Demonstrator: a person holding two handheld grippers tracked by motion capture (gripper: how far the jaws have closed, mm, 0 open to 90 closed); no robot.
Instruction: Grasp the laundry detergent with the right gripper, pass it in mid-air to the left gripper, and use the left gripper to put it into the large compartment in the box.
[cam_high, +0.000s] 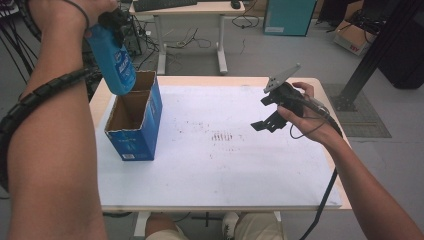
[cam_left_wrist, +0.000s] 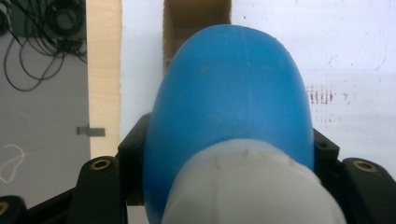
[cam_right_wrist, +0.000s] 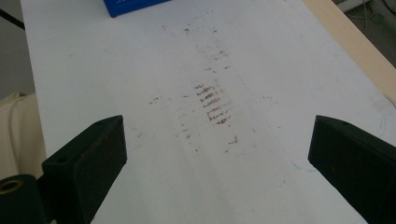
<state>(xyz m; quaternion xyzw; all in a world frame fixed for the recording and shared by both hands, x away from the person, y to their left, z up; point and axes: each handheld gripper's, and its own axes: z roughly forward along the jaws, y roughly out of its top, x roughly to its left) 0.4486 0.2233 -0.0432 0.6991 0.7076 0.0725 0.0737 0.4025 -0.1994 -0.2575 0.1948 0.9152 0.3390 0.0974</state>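
Observation:
A blue plastic bottle (cam_high: 114, 61) with a pale cap hangs bottom-down over the open blue cardboard box (cam_high: 133, 135) at the table's left. My left gripper (cam_high: 112, 21) is shut on the bottle near its cap end, high above the box. In the left gripper view the bottle (cam_left_wrist: 233, 107) bulges between the black jaws, with the box's brown inside (cam_left_wrist: 196, 16) beyond it. My right gripper (cam_high: 265, 122) hovers open above the right half of the white board; in the right gripper view its jaws stand wide apart with nothing between them.
The white board (cam_high: 220, 160) carries reddish-brown smudges (cam_high: 222, 136) near its middle, seen also as smudges (cam_right_wrist: 212, 105) in the right gripper view. A wooden table edge (cam_high: 320, 82) frames the board. Behind stand a desk (cam_high: 190, 10), floor cables and a black frame post (cam_high: 375, 55).

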